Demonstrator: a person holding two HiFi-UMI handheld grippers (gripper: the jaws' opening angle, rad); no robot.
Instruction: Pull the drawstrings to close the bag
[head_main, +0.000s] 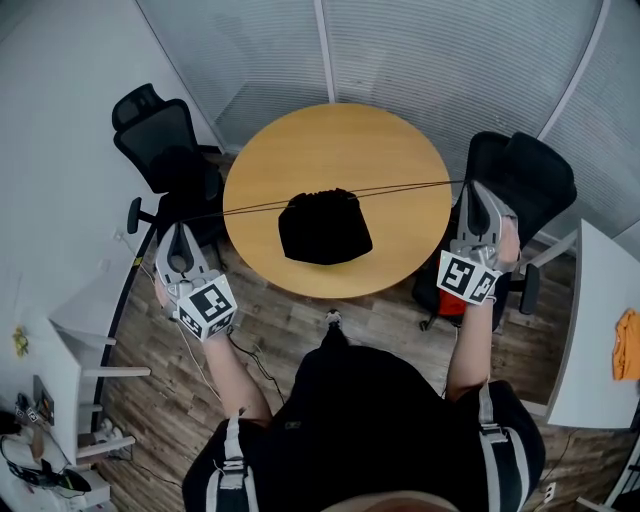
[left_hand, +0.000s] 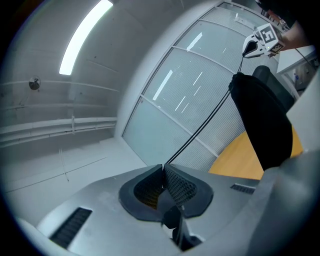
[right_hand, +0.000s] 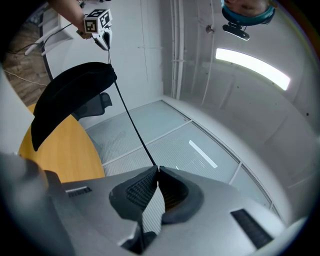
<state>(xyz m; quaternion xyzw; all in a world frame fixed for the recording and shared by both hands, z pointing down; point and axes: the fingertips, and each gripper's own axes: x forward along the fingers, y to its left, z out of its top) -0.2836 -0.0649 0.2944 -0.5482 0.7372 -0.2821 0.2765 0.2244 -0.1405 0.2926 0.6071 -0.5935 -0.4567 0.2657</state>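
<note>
Bag (head_main: 324, 228) looks soft, light; drawstrings (head_main: 400, 188) thin, taut; left gripper (left_hand: 163, 172) at 9 o'clock, right gripper (right_hand: 156, 171) at 3, jaws of both pinching cord ends.

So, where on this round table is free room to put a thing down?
The far half of the table, behind the taut drawstrings, is bare wood. Narrower bare patches lie left and right of the black bag. The middle near the front edge is crowded: the bag sits there, and the strings cross the whole top.
</note>
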